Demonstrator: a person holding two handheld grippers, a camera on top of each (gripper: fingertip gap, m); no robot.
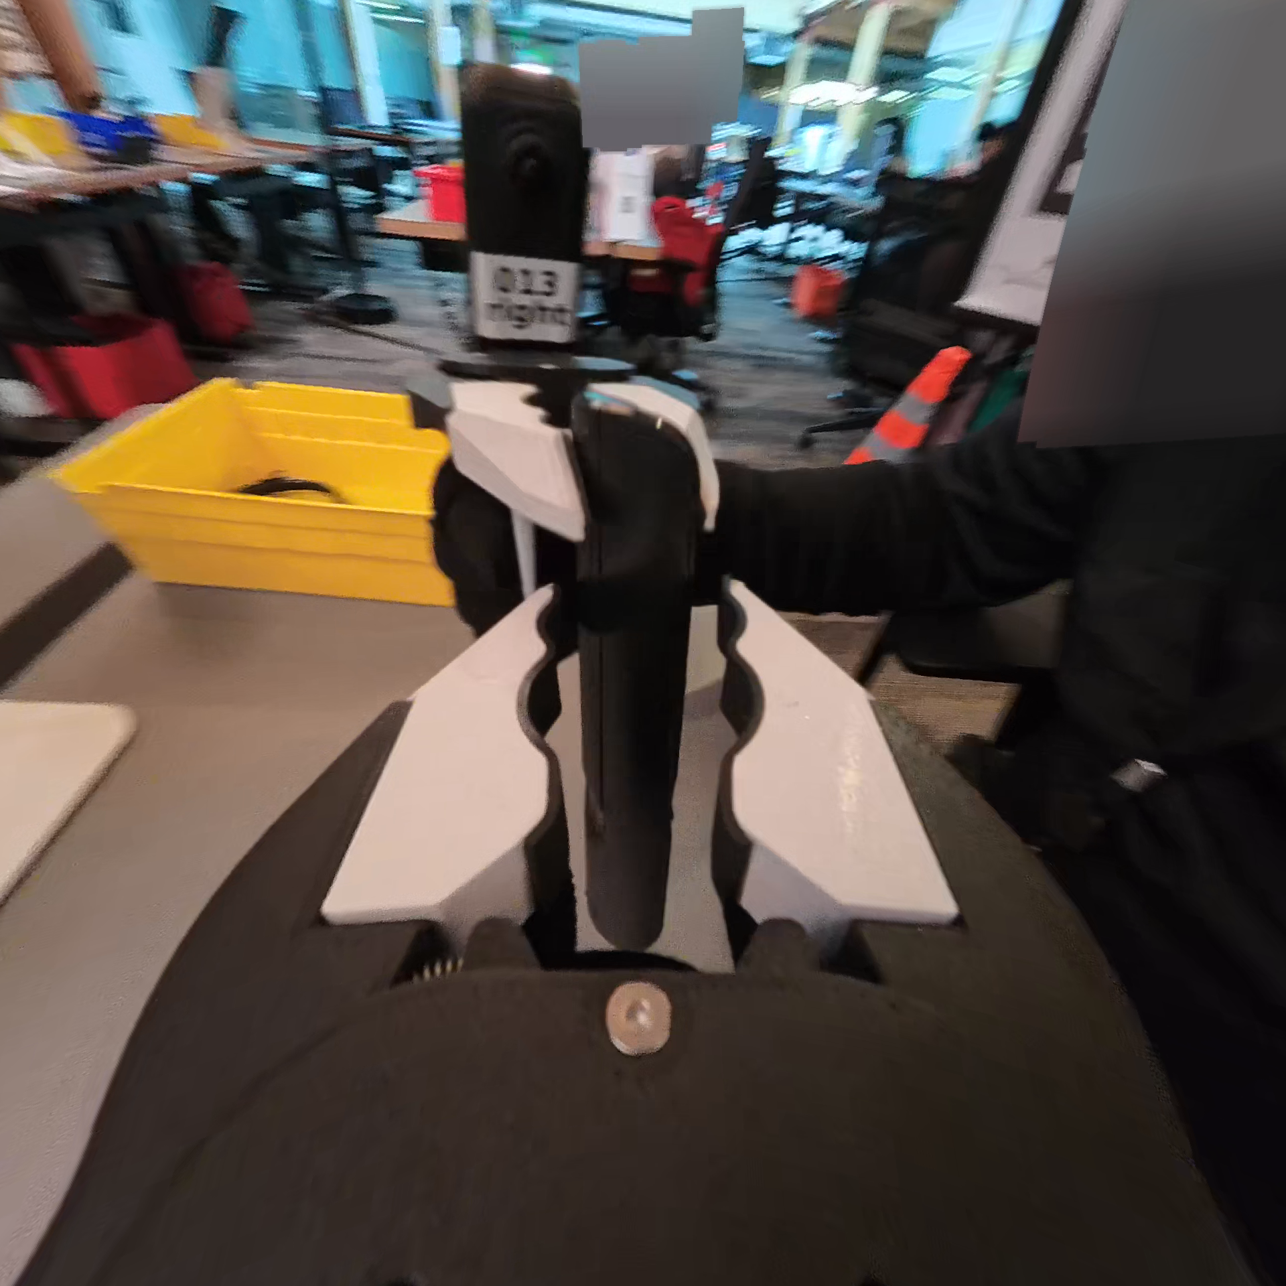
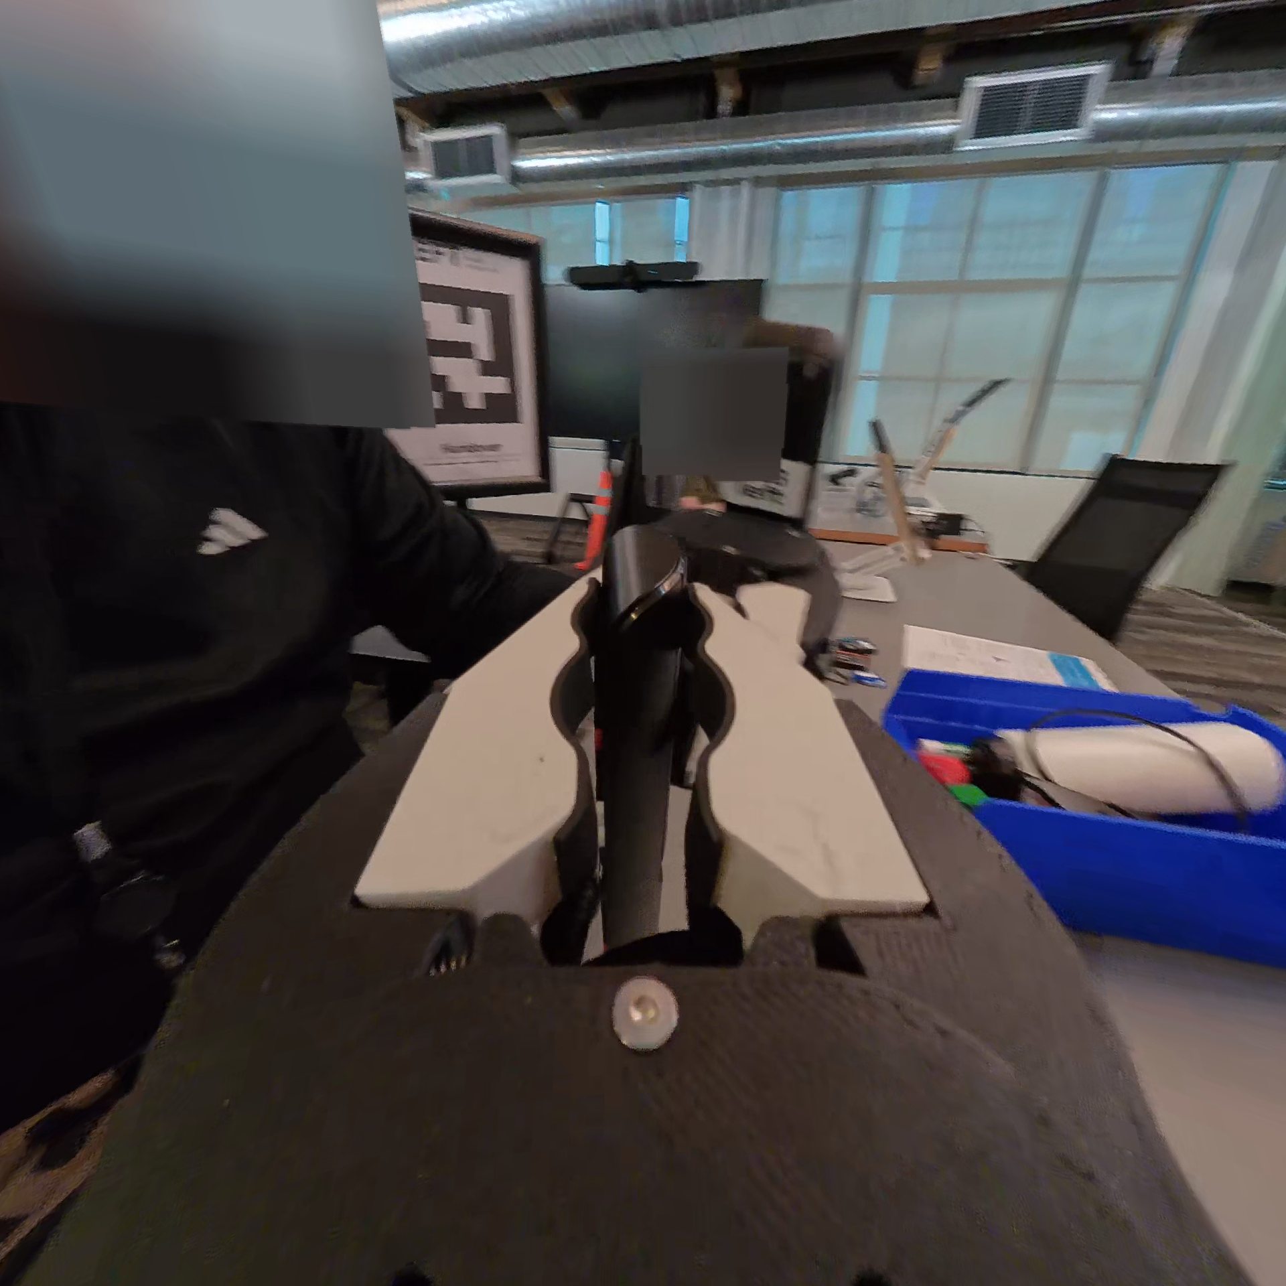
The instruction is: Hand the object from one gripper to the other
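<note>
A long black object is held in the air between the two grippers. In the left wrist view, my left gripper has its white fingers on both sides of the object, with a small gap showing on the right side. My right gripper faces it and clamps the object's far end. In the right wrist view, my right gripper is shut on the black object, which runs along its fingers. One white finger of the left gripper shows beyond.
A yellow bin stands on the grey table at the left, with a white board nearer. A blue bin with a white bottle and cables sits at the right. The person in black stands close. About 4 centimeters separates my left fingertips from my right.
</note>
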